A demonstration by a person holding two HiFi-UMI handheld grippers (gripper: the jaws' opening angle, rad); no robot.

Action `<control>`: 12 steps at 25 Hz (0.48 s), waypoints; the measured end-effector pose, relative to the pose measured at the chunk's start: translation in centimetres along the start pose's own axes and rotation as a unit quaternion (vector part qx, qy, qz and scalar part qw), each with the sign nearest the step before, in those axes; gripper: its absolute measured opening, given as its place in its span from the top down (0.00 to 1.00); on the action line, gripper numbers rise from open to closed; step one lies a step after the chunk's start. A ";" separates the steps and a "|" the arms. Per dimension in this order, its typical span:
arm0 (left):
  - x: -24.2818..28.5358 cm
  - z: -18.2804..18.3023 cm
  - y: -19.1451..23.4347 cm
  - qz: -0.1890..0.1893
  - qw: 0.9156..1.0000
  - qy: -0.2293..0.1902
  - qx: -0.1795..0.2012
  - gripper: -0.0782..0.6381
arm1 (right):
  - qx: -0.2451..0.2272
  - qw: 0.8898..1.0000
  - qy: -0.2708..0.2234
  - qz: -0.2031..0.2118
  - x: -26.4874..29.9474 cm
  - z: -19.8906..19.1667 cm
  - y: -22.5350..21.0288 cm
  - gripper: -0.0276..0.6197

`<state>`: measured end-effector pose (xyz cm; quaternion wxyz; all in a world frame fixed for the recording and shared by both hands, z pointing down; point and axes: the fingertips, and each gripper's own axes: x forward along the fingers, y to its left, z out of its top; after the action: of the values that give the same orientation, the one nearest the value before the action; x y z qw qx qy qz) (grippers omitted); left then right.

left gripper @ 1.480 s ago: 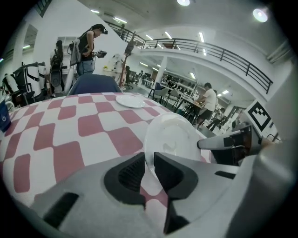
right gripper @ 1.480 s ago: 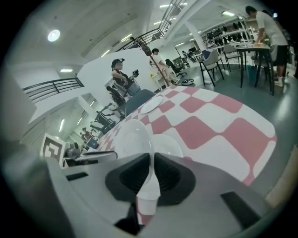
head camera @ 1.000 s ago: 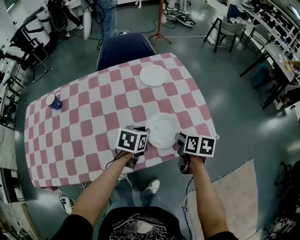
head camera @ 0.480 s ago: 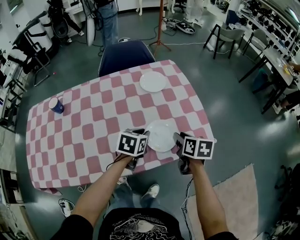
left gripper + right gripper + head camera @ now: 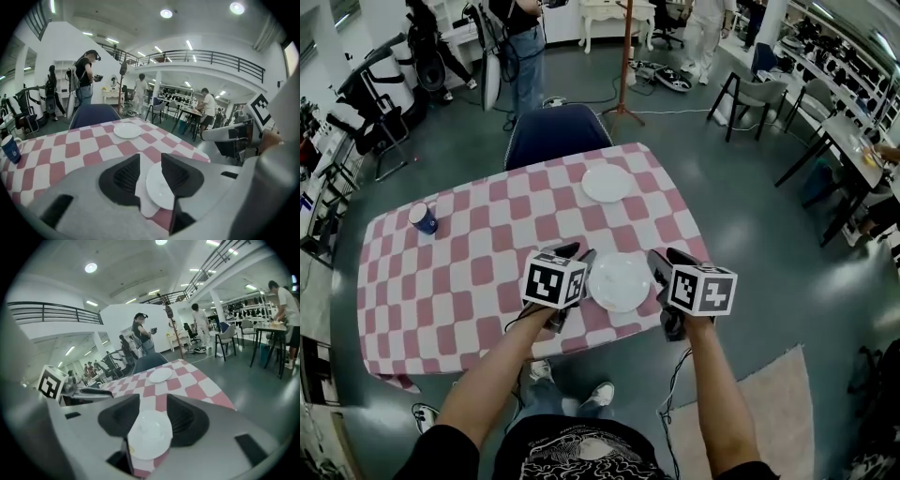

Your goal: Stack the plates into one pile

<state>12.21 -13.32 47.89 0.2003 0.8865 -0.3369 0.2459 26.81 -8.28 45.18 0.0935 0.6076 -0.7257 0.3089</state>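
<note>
Two white plates lie apart on the pink-and-white checked table (image 5: 469, 272). The near plate (image 5: 619, 281) (image 5: 159, 187) (image 5: 147, 439) rests by the front edge; the far plate (image 5: 607, 183) (image 5: 127, 130) (image 5: 160, 375) sits at the back, by the chair. My left gripper (image 5: 579, 255) (image 5: 150, 157) hovers above the near plate's left side, and my right gripper (image 5: 666, 258) (image 5: 153, 397) above its right side. Both pairs of jaws are opening. The near plate shows in each gap from above, lying on the cloth below, with no pad touching it.
A blue paper cup (image 5: 423, 218) (image 5: 10, 148) stands near the table's left edge. A dark blue chair (image 5: 558, 131) is pushed in at the far side. People, a lamp stand, chairs and desks occupy the room beyond. A beige rug (image 5: 759, 403) lies on the floor at my right.
Both grippers have lifted from beside the near plate to above it, and their jaws have spread wider. The near plate still lies on the cloth.
</note>
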 end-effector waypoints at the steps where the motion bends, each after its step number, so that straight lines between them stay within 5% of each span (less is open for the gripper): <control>1: -0.4 0.7 0.0 0.003 1.000 -0.008 0.002 0.67 | -0.005 1.000 -0.005 0.002 -0.3 0.6 0.1 0.67; 12: -3.0 7.5 -0.1 0.028 0.997 -0.068 0.029 0.61 | -0.044 0.998 -0.043 0.025 -2.2 6.2 0.5 0.59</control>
<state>12.58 -15.64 40.12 0.1448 0.8968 -0.3671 0.2002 28.42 -9.91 38.94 0.0813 0.5975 -0.7566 0.2528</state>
